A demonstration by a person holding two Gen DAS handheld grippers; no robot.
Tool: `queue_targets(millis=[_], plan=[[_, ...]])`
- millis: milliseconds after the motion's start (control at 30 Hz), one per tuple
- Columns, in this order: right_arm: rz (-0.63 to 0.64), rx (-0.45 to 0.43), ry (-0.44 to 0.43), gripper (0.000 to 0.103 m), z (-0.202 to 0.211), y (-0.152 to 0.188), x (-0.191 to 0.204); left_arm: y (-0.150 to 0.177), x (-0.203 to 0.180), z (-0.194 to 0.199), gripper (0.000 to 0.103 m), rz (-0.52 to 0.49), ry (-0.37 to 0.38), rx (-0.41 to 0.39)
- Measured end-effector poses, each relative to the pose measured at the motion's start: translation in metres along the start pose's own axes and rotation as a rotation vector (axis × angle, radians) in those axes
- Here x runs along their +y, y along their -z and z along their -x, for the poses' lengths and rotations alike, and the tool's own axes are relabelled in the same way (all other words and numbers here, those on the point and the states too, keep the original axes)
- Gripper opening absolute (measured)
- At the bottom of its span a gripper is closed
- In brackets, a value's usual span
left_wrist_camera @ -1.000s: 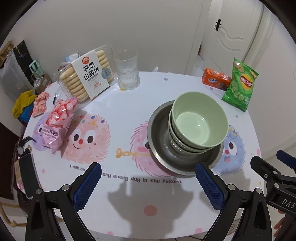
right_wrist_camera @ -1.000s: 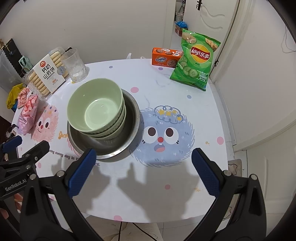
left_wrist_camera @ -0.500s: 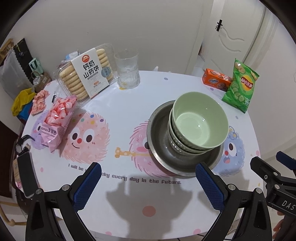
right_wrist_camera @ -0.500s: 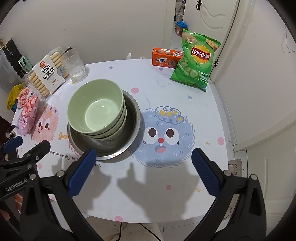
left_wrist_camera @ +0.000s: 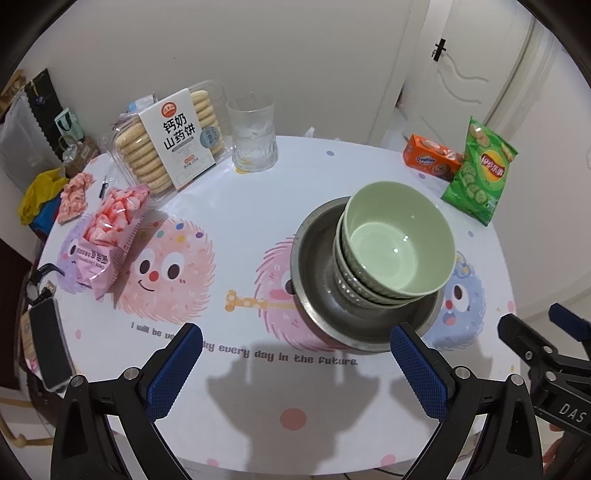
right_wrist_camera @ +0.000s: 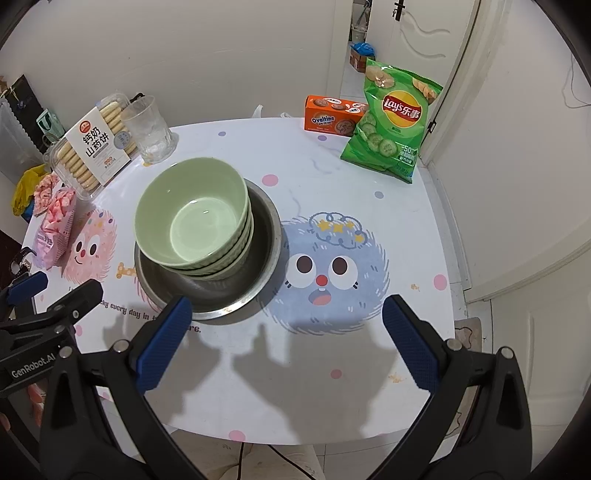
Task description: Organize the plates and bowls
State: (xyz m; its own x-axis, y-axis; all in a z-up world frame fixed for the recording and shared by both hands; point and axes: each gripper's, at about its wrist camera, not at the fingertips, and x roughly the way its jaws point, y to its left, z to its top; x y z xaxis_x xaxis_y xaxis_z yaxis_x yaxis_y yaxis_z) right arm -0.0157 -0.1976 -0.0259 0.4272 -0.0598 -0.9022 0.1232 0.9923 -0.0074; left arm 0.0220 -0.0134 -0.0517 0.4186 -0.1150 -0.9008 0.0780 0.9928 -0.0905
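A stack of pale green bowls (left_wrist_camera: 397,240) (right_wrist_camera: 192,218) rests inside a wide steel basin (left_wrist_camera: 317,280) (right_wrist_camera: 266,236) on the round table with cartoon monsters. My left gripper (left_wrist_camera: 295,373) hovers open above the table's front edge, its right pad near the basin's front rim. My right gripper (right_wrist_camera: 286,343) is open too, above the front edge, its left pad over the basin's front rim. Neither holds anything. Each gripper shows at the side of the other's view.
A biscuit pack (left_wrist_camera: 170,144), a glass (left_wrist_camera: 253,138), a pink candy bag (left_wrist_camera: 107,236), an orange Ovaltine box (right_wrist_camera: 332,118) and a green chip bag (right_wrist_camera: 391,122) ring the table's far half. A phone (left_wrist_camera: 48,347) lies at the left edge. A door (right_wrist_camera: 417,33) stands behind.
Both views have barely shifted; the bowls and basin stay put and both grippers remain open.
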Motion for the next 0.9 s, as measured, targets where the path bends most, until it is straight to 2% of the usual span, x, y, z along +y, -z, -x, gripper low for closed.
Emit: queue_targets(millis=[367,733,900], plan=[[0.000,0.001,-0.002,0.103,-0.0012,-0.0002,-0.0007,-0.0011,0.0023,-0.0027,0.103,0.022,0.038,0.011],[0.000,0.003,-0.002,0.103,-0.0016,-0.0008,-0.0021,-0.0031,-0.0013,0.0015,0.103,-0.012,-0.001,-0.017],[0.001,0.004,-0.003,0.103,-0.0020,-0.0009,-0.0020,-0.0023,-0.0019,-0.0006,0.103,-0.012,0.018,-0.002]])
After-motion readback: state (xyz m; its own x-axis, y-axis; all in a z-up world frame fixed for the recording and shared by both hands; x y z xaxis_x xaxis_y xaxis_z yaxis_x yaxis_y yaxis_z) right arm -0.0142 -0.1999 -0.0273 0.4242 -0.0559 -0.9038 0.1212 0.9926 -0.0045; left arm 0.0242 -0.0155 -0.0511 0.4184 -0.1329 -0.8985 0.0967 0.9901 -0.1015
